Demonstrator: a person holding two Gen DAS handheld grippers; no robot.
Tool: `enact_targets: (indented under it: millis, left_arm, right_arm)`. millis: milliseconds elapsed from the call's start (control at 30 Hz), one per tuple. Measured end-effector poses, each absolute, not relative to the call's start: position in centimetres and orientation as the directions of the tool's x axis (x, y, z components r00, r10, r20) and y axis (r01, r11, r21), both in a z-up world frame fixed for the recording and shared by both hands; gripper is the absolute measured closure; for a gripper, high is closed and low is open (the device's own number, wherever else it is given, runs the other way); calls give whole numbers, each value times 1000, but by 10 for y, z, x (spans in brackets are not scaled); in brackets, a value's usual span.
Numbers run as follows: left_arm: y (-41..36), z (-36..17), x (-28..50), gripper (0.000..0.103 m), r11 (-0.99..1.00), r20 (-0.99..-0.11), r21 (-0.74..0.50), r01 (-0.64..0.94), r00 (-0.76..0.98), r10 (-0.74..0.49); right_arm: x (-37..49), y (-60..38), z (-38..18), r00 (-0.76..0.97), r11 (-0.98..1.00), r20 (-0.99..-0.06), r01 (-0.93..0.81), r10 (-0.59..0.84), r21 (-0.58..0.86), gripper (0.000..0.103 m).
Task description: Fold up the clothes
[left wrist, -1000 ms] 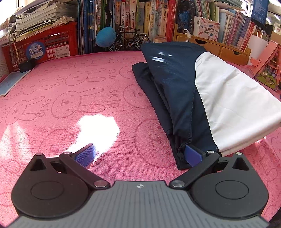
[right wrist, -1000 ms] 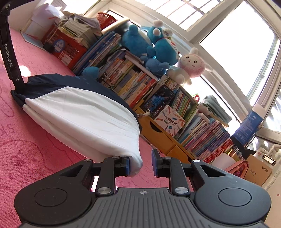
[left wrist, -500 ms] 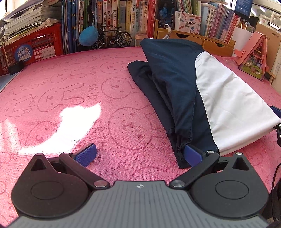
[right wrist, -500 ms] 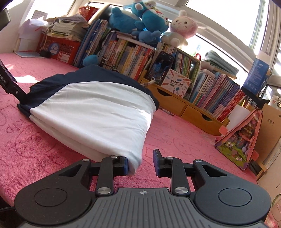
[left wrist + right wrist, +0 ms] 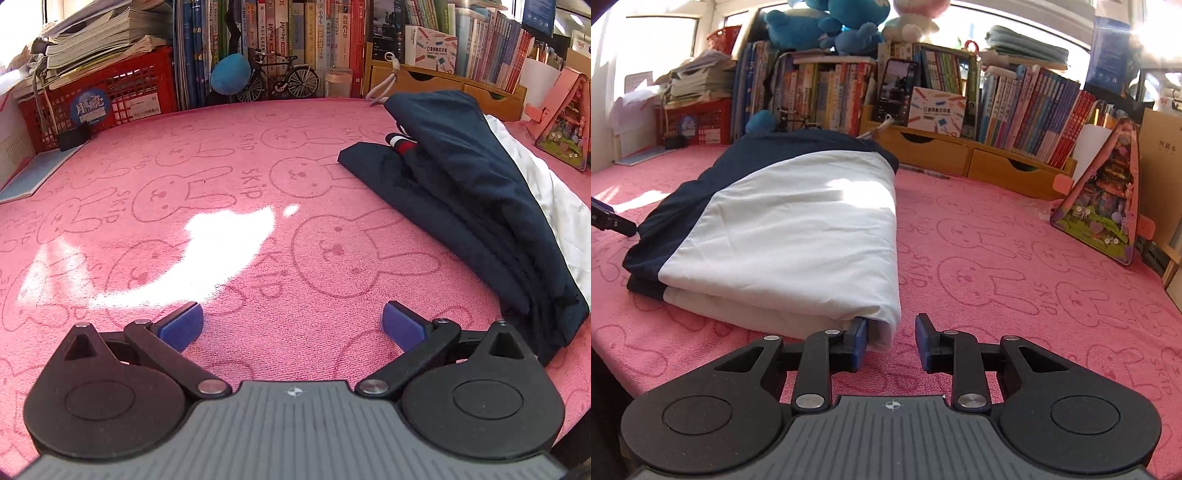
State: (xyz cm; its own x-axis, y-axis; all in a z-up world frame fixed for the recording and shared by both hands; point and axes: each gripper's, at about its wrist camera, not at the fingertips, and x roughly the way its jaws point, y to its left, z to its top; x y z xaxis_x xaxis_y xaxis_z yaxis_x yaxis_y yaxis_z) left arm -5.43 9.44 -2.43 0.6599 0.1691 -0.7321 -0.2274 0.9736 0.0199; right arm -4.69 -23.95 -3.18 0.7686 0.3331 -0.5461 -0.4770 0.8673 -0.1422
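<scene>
Blue-padded left gripper wide open, empty; right gripper open beside garment.

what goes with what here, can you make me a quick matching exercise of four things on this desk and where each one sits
Things:
1. folded garment
2. toy bicycle
3. red crate
4. left gripper

Places:
A. under a stack of papers
B. open over bare pink mat
C. in front of the upright books
D. flat on the pink mat, by the right gripper

Pairs: 1-D, 2-C, 3-A, 4-B
</scene>
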Motion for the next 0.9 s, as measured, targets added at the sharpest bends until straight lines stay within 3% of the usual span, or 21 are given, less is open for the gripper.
enact_targets:
  millis: [100,300,400,467,533,600,733,900]
  left_arm:
    - [96,-23,-49,0,971,-741,6,-240,651,166]
    - [104,-8,-29,0,963,-722,-88,-256,683,115]
    - [103,8,-18,0,960,-671,-173,-218,740,47]
    - [99,17,-10,0,958,-641,-214,-189,768,8]
    - [94,22,2,0,959,-620,-232,-165,784,-15]
    - [86,24,14,0,963,-610,-222,-152,792,-16]
    - [81,14,41,0,964,-625,-220,-152,780,-20]
    - [89,-4,66,0,921,-615,-365,-139,779,-126]
  right_arm:
    - [-58,-252,-15,707,809,-519,-585,480,-50,43]
    - [-11,-213,-4,701,798,-480,-602,526,-5,32]
    - [16,-189,-1,704,798,-467,-602,535,7,33]
    - [34,-174,2,706,798,-458,-602,540,14,39]
    - [52,-158,4,708,798,-449,-602,545,22,55]
    - [72,-134,-7,683,798,-499,-602,534,31,62]
    - [76,-95,-23,622,742,-523,-670,583,31,63]
    - [60,-74,-28,565,670,-521,-742,640,18,63]
